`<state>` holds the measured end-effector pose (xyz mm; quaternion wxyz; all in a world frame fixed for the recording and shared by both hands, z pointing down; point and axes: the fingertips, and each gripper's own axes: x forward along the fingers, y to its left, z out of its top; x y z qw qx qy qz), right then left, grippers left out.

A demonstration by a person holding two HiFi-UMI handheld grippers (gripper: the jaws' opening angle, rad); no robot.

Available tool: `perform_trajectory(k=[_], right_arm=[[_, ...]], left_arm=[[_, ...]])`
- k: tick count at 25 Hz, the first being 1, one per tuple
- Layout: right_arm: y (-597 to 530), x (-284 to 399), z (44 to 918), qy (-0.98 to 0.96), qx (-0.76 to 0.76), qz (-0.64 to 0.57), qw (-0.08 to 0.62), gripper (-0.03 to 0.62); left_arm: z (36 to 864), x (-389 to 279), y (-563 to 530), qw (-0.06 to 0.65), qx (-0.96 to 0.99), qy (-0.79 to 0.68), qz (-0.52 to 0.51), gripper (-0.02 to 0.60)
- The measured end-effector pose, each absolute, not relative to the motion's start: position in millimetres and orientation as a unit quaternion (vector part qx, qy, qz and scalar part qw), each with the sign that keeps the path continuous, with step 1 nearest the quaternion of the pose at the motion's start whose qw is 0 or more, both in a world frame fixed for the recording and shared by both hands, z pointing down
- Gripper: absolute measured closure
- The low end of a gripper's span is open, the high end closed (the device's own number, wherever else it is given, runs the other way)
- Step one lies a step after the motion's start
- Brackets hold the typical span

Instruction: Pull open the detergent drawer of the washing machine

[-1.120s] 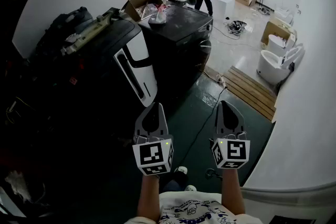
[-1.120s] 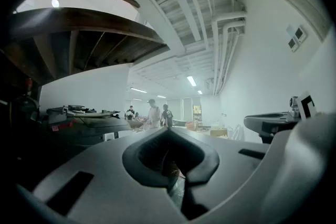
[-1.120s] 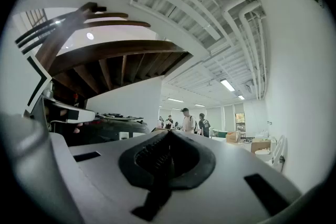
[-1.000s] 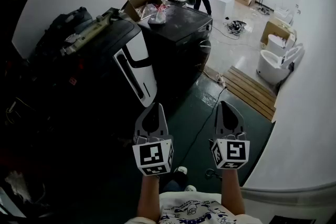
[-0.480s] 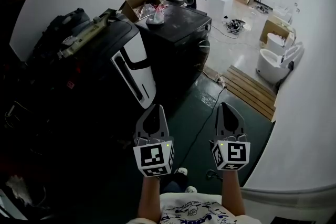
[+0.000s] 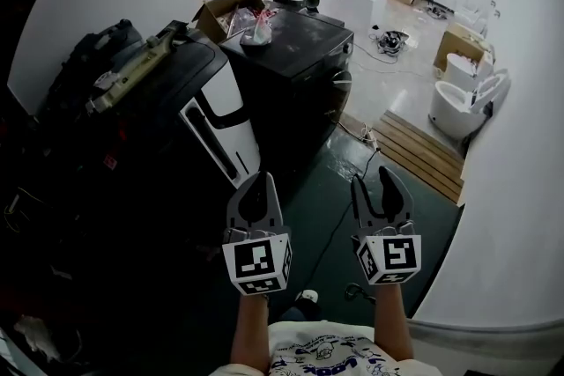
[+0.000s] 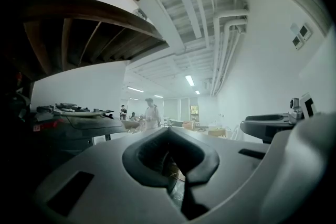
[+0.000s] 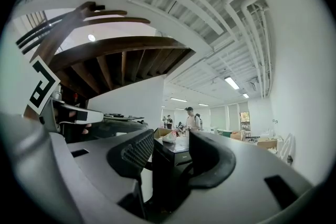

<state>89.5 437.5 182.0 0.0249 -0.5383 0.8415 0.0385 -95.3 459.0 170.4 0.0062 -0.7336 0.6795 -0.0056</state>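
My left hand-held gripper (image 6: 256, 180) is pressed together; my right hand-held gripper (image 6: 375, 180) has just been spreading, its jaws empty. The dark washing machine (image 6: 304, 79) stands ahead, well apart from both.

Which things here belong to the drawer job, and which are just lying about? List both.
Job: dark washing machine, its drawer not discernible; left gripper, shut; right gripper, jaws just opened, nothing between them.

Lying about: cardboard box, plastic bag, wooden pallet.
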Motion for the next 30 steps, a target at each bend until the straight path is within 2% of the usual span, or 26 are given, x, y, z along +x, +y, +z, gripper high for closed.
perform_trajectory(k=[9,19,30], right_arm=[[393,82,193,0.833,-0.552,0.028,0.019,0.347],[337,91,213,0.828,-0.56,0.014,0.009,0.342],[196,122,212,0.847,-0.531,0.017,0.017,0.342]], left_arm=[[180,-98,401,-0.005,-0.751,0.66,-0.008,0.568],[200,-88,341,-0.018,-0.759,0.65,-0.019,0.568],[207,-70,220,-0.019,-0.726,0.688,-0.015,0.568]])
